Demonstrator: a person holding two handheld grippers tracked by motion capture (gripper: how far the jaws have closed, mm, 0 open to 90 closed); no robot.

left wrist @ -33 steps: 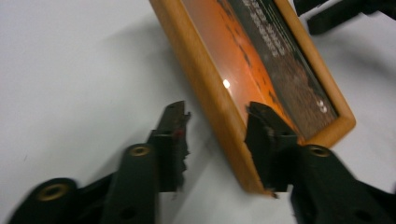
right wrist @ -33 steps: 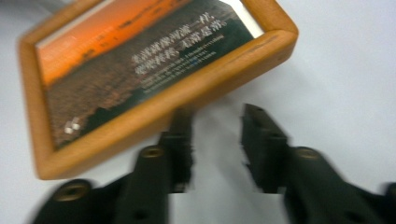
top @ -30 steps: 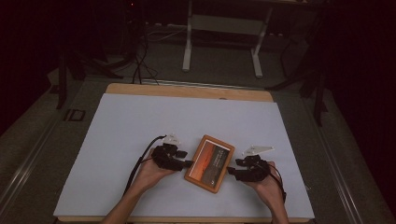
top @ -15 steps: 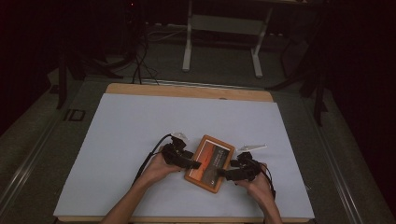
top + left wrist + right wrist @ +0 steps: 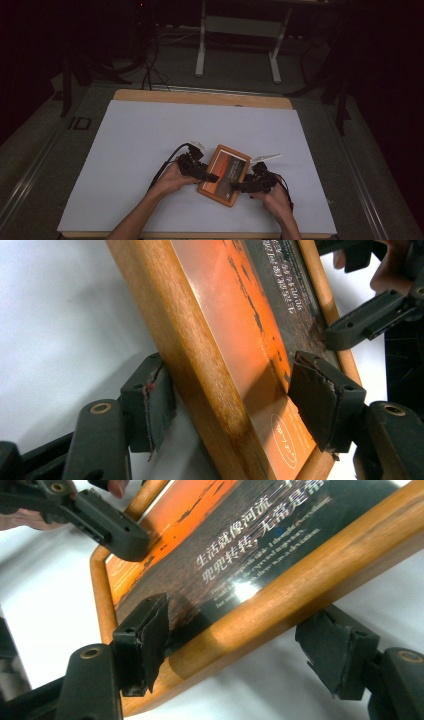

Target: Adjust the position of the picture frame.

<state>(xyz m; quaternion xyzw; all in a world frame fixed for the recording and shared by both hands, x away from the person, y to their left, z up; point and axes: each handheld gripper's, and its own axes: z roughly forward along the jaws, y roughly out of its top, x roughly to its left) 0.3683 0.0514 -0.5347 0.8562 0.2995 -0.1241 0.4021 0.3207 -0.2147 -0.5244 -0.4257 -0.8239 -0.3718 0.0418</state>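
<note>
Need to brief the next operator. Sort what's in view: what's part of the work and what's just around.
In the work:
- wooden picture frame
- left gripper, jaws open astride one frame edge
- right gripper, jaws open astride the opposite edge

Just around:
- white table cover
- metal stand on the floor beyond
- floor cables

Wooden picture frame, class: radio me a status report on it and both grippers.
Left gripper, right gripper: jaws just opened, straddling opposite rails, not clamped. Wooden picture frame on the white tabletop. Nothing in the way.
</note>
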